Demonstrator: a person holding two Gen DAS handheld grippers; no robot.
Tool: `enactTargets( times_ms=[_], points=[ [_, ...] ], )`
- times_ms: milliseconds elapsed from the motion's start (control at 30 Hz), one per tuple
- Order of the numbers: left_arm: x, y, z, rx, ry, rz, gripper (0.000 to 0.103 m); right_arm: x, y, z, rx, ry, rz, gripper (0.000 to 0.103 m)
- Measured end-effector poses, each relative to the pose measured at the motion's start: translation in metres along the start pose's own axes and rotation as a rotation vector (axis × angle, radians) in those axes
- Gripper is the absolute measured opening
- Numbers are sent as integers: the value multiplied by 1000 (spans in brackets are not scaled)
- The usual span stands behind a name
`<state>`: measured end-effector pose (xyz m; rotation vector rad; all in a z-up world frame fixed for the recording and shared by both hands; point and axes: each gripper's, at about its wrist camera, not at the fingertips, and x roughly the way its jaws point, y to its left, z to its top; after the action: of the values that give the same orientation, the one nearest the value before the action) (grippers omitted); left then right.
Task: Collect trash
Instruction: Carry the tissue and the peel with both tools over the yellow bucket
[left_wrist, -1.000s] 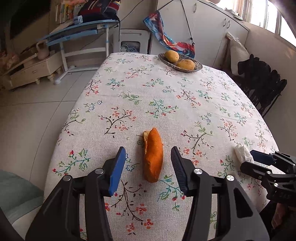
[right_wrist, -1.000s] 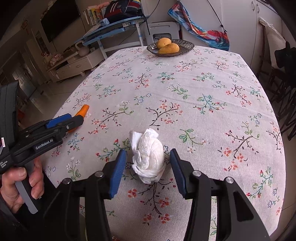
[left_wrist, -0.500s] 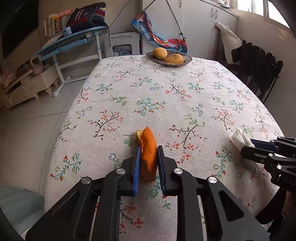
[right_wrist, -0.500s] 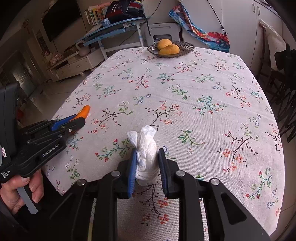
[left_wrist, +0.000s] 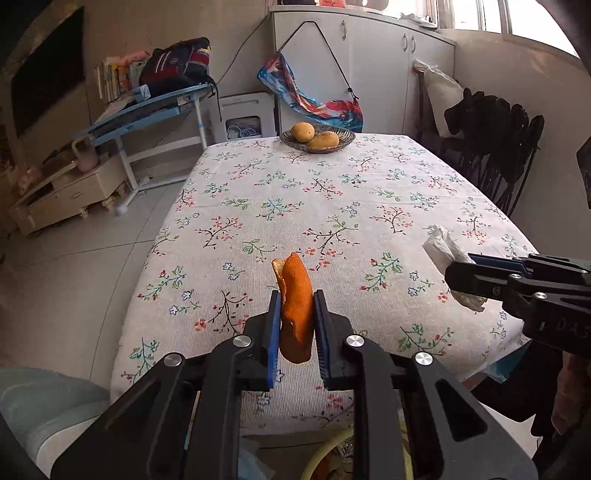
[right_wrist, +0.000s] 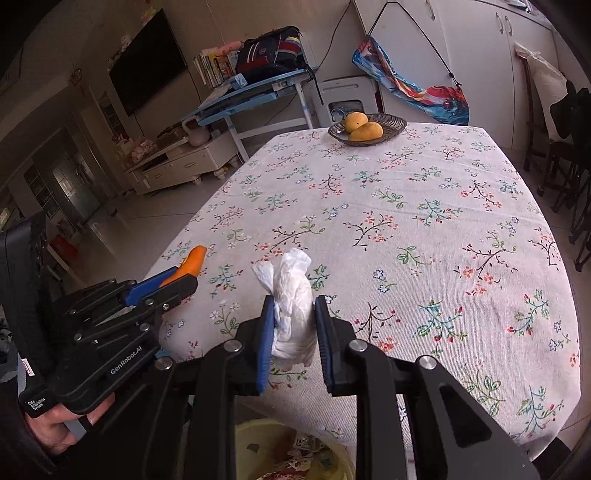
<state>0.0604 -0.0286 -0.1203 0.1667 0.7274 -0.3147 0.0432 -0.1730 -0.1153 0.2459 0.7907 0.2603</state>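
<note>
Left gripper (left_wrist: 297, 328) jaws clamp the orange peel (left_wrist: 295, 306); right gripper (right_wrist: 293, 328) jaws clamp crumpled tissue (right_wrist: 293, 306), seemingly clear of the table (right_wrist: 424, 229), lower centre.

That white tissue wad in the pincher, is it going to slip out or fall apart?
Probably neither. The tissue looks soft and very light: it bulges between the right gripper's pads, so the squeeze likely holds it. Its loose top corner flops freely, so a bit might tear or snag.

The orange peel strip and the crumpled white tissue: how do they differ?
The orange peel strip is stiff, curved and bright, pinched by the left gripper. The crumpled white tissue is soft, bulkier and wadded, pinched by the right gripper. Both are clamped between blue pads, lifted off the floral tablecloth.
</note>
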Motion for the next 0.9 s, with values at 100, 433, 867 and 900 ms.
enactTargets(
  times_ms=[100, 433, 867, 900],
  points=[
    [-16, -2, -8, -9, -7, -1, 17, -10, 5, -6, -1, -21, 13, 22],
    [-57, -12, -34, -21, -13, -6, 17, -32, 20, -33, -14, -19, 42, 22],
    [-92, -18, -69, -39, -2, -10, 17, -38, 44, -83, -42, 111, 69, 23],
    [-94, -18, -71, -39, -1, -9, 17, -38, 46, -87, -44, 124, 68, 23]
  ],
)
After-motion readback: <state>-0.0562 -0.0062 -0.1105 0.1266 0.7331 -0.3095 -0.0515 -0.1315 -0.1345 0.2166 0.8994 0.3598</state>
